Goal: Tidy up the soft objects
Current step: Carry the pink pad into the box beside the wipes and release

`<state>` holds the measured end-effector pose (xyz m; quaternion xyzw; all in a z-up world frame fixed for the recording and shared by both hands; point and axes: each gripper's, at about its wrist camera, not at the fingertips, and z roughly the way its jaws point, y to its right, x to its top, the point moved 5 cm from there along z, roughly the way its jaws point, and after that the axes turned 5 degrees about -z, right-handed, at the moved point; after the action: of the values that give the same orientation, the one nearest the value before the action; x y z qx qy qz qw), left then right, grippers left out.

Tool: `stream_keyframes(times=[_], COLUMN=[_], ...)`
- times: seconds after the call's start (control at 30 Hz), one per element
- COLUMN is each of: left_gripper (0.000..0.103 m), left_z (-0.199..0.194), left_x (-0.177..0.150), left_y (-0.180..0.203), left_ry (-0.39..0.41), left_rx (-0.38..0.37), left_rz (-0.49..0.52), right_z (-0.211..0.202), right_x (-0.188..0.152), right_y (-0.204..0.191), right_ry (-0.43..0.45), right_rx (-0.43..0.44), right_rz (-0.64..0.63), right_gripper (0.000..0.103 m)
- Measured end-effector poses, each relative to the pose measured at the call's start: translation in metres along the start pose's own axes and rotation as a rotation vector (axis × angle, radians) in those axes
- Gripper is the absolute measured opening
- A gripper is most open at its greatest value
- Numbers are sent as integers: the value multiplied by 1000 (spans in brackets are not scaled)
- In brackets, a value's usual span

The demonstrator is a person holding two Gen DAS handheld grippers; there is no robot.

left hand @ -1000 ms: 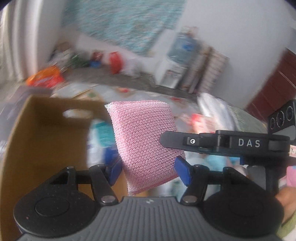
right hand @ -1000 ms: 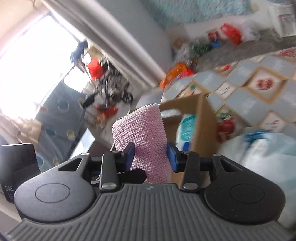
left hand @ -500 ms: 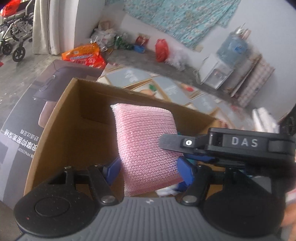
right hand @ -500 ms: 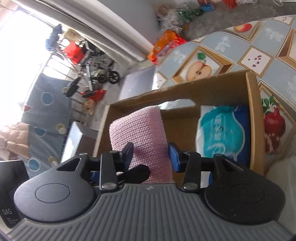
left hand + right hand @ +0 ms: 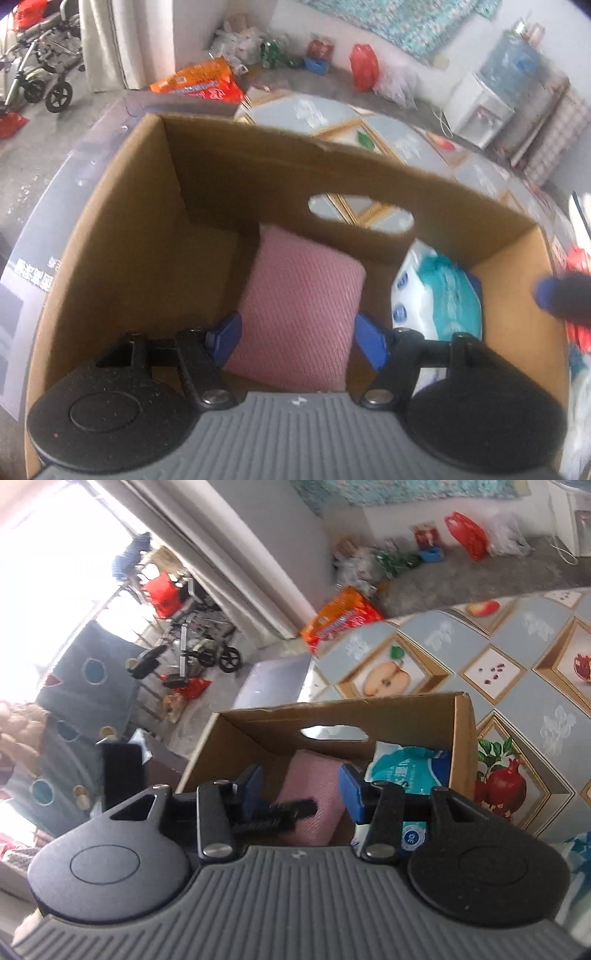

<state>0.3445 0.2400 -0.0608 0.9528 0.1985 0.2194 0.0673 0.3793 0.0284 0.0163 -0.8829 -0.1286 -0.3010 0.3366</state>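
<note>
The pink sponge (image 5: 299,306) lies in the cardboard box (image 5: 122,236), its long axis running away from me, beside the tissue pack (image 5: 439,295). My left gripper (image 5: 295,336), the nearer one, straddles it, jaws apart and just opening. My right gripper (image 5: 301,790) has just been opening too, clear above.

sponge (image 5: 299,306): pink knit | box (image 5: 122,229): brown | pack (image 5: 443,291): teal-white-blue | tablecloth (image 5: 517,657): grey-blue, fruit squares

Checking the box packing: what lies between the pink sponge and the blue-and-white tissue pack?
Bare cardboard box floor separates pink sponge and tissue pack, seen in the left wrist view.
</note>
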Motion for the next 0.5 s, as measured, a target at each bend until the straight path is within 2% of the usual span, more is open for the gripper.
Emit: stream_keyframes(times=[0.2,0.3,0.37,0.5], left_gripper=[71,70,69,75], left_z=[25,31,30,32], left_x=[12,11,9,2], left_y=[1,8,18,34], left_ry=[-32,-62,-63,-44], left_rx=[30,-26,-53,-11], left_rz=[-42,-54,-39,22], right_z=[-34,-49,-57,-74], right_x=[-7,-11,-14,-19], right_y=[2,14,23,47], right_ry=[30,35,41,65], right_rx=[40,29,12,-12], right_rz=[-24,-16,-12,30], right_gripper=[46,46,46,46])
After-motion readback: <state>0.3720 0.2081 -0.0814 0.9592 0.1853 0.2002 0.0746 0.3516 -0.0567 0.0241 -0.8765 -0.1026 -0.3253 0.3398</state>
